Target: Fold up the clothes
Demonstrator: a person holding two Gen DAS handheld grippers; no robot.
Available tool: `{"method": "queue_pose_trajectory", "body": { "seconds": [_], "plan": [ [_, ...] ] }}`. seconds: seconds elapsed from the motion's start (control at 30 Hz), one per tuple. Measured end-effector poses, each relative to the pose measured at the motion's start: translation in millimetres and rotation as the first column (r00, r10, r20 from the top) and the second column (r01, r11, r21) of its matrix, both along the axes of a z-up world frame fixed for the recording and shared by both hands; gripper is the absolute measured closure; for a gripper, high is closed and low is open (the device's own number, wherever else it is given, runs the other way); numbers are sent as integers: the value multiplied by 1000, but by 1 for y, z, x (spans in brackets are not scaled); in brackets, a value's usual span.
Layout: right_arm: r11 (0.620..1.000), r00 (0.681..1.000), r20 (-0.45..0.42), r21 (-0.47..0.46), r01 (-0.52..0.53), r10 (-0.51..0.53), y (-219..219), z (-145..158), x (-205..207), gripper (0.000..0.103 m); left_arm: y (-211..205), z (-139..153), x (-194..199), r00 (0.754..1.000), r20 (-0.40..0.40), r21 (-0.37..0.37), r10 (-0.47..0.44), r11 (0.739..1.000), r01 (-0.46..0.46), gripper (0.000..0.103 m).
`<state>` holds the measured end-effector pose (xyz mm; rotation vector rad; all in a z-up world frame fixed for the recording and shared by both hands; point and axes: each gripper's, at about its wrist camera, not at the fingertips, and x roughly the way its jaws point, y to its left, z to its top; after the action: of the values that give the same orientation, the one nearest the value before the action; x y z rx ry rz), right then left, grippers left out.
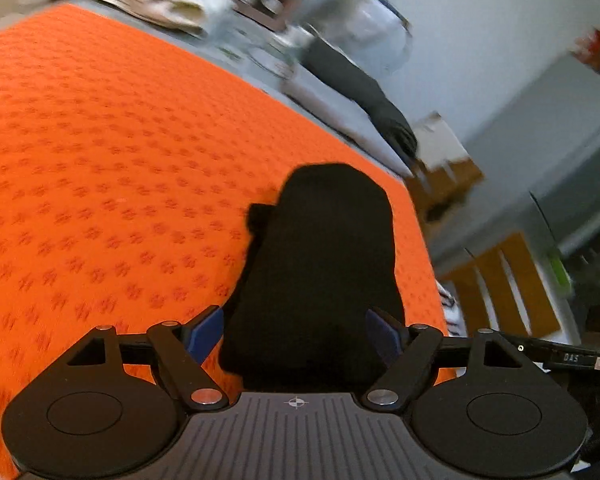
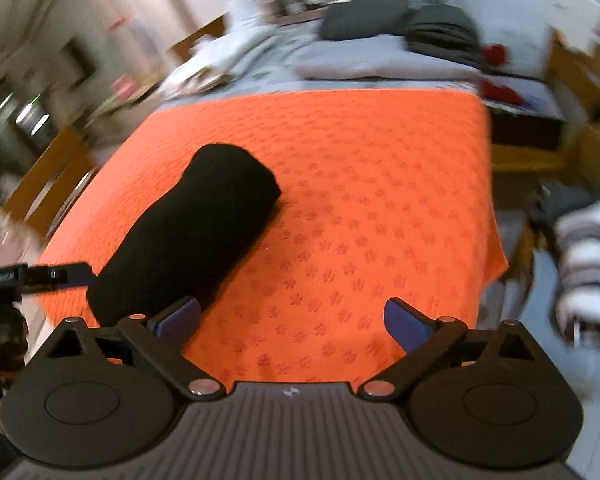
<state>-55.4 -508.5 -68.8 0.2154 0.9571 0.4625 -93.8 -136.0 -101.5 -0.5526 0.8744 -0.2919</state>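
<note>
A folded black garment lies on an orange patterned bedspread, near its edge. The left gripper straddles the garment's near end, jaws spread to either side without visibly pinching it. The right gripper hangs wide apart over bare bedspread, just beside the garment.

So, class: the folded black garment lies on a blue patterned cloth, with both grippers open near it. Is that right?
Not quite. The cloth is orange, not blue, as the right wrist view shows. The rest stands: the folded black garment lies on it, and the left gripper and right gripper are both open near it.
</note>
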Motion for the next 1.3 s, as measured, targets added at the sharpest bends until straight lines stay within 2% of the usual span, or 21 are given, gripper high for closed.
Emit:
{"method": "queue_pose_trajectory", "body": {
  "seconds": [0.17, 0.37, 0.47, 0.53, 0.6, 0.67, 0.73, 0.87, 1.0, 1.13, 1.3],
  "plan": [
    [986, 986, -5, 21, 167, -167, 28, -3, -36, 3, 13, -26, 24, 991, -98, -121, -91, 989, 79, 24],
    [973, 973, 10, 41, 228, -229, 59, 2, -55, 3, 27, -53, 37, 968, -206, -314, -141, 947, 71, 25],
    [965, 970, 4, 104, 243, -244, 70, 3, -47, 3, 27, -57, 36, 968, -206, -350, -143, 935, 64, 31],
    [960, 970, -3, 145, 241, -243, 78, 1, -33, 8, 26, -56, 33, 973, -186, -347, -139, 936, 67, 37],
    [954, 970, -17, 180, 240, -241, 86, -2, -18, 22, 27, -55, 31, 976, -178, -354, -126, 934, 56, 44],
    [948, 970, -56, 204, 243, -236, 90, -10, -5, 32, 27, -53, 29, 979, -169, -359, -113, 932, 46, 49],
    [945, 972, -91, 230, 234, -218, 94, -16, 6, 35, 23, -48, 26, 983, -151, -347, -106, 937, 47, 55],
    [948, 978, -126, 253, 192, -165, 104, -22, 20, 48, 6, -30, 19, 985, -101, -317, -138, 943, 100, 58],
    [969, 991, -106, 221, 107, -85, 117, -18, 23, 46, -19, -21, 8, 974, -74, -242, -213, 952, 190, 58],
    [983, 996, -85, 181, 11, 5, 129, -17, 24, 46, -16, -32, 3, 979, -101, -239, -180, 959, 151, 57],
    [987, 993, -53, 131, -94, 101, 138, -8, 24, 42, -9, -20, 1, 986, -80, -204, -144, 971, 126, 50]
  ]
}}
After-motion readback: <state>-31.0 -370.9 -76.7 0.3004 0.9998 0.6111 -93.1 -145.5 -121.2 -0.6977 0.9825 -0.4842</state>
